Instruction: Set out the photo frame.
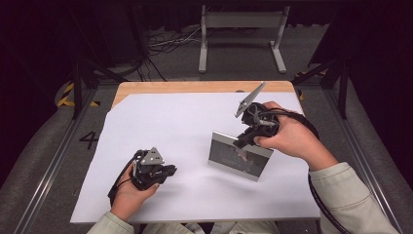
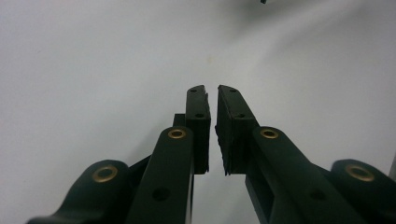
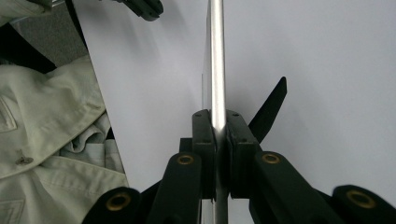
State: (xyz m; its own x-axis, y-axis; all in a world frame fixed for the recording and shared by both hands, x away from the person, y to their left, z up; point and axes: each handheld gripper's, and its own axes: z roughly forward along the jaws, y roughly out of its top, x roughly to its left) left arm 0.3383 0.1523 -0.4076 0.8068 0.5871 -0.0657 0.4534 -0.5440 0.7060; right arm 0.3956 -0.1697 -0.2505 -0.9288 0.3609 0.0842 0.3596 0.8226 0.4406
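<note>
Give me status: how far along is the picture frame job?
Done: the right gripper is shut on the top edge of the picture frame, its black back stand folded out. In hand: the frame held upright on the white sheet. Left: release it to stand alone, probably. The left gripper rests aside, nearly closed, holding nothing.

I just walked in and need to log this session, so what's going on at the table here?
A person works at a table covered with a white sheet, holding a gripper in each hand. The right gripper is clamped on the top edge of a silver picture frame, which stands upright on the sheet; a black stand leg sticks out behind it. The left gripper rests off to the side, jaws nearly together with nothing between them.
</note>
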